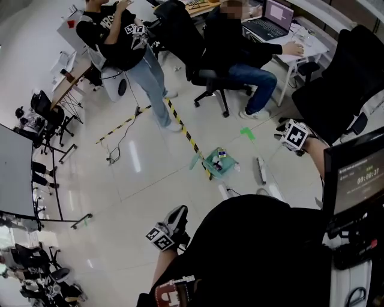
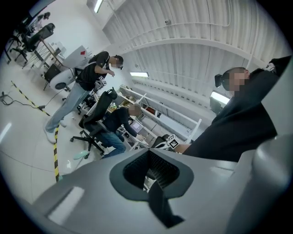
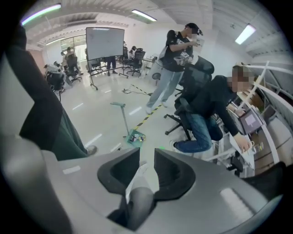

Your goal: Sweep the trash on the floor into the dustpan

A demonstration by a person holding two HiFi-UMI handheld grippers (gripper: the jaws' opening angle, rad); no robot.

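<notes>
The dustpan (image 1: 219, 165) already held the trash (image 1: 222, 157), so sweeping looked nearly done. Just right of the dustpan, the right gripper (image 3: 145, 171) clamped the broom handle (image 3: 137, 201). The left gripper (image 2: 151, 167), well back from the dustpan, was closed and empty.

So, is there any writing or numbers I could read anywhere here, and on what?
Monitor: timer digits, perhaps "00:00:17", blurred; line above unreadable.
Standing person's black T-shirt: white print, unreadable.
Laptop screen: too small to read.
Marker cubes: patterns only, no words.
</notes>
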